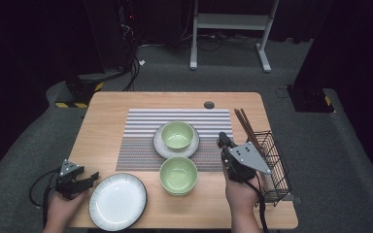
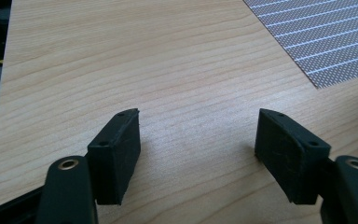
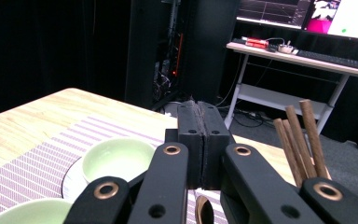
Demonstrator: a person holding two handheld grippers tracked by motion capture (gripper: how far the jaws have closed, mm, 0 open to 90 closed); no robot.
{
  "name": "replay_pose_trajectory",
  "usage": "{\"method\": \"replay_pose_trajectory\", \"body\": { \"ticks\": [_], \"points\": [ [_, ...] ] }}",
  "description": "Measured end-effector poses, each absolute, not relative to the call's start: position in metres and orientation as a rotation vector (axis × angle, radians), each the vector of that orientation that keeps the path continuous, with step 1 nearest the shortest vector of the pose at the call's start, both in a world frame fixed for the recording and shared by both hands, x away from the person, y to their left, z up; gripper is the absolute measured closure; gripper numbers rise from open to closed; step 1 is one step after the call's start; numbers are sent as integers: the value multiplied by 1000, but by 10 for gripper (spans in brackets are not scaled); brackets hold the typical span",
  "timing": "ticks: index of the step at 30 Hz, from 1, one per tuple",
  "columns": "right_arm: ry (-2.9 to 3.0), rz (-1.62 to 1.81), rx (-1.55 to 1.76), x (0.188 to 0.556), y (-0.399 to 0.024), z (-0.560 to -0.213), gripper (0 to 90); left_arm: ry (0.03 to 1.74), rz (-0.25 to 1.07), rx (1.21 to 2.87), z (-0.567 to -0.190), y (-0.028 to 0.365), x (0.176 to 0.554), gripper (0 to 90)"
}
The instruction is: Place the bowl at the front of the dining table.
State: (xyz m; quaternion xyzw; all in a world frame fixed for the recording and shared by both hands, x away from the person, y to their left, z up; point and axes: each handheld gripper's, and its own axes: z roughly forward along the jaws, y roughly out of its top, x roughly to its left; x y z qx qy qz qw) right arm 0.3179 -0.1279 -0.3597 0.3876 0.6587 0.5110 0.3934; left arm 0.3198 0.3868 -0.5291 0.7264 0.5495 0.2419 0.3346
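Table-setting looks partway, by the layout: left gripper (image 1: 88,178), jaws apart & empty, sits just left of the round white ceramic plate (image 1: 118,200) at the near edge, not yet on the striped grey woven placemat (image 1: 141,138). One pale green ceramic bowl (image 1: 178,135) sits on a saucer there; a second green bowl (image 1: 178,175) is nearer. Right gripper (image 1: 222,141), jaws together, holds nothing. Right gripper view adds the brown wooden chopsticks (image 3: 298,140) up close; left gripper view shows bare light wooden table (image 2: 168,70).

Striped placemat (image 1: 141,141) on the wooden table (image 1: 107,111). Black wire basket (image 1: 275,167) at the table's right edge. White-framed desk (image 3: 298,58) beyond, bearing a keyboard (image 3: 335,59) and lit monitors (image 3: 272,11).
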Motion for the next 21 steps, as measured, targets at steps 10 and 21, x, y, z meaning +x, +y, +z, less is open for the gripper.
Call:
{"method": "replay_pose_trajectory", "body": {
  "ticks": [10,21],
  "points": [
    [1678,1315,965,326,-116,-363,892,1430,635,1915,-529,385,321,249],
    [1684,1334,944,334,-104,-360,893,1431,627,1923,-530,384,322,199]
  ]
}}
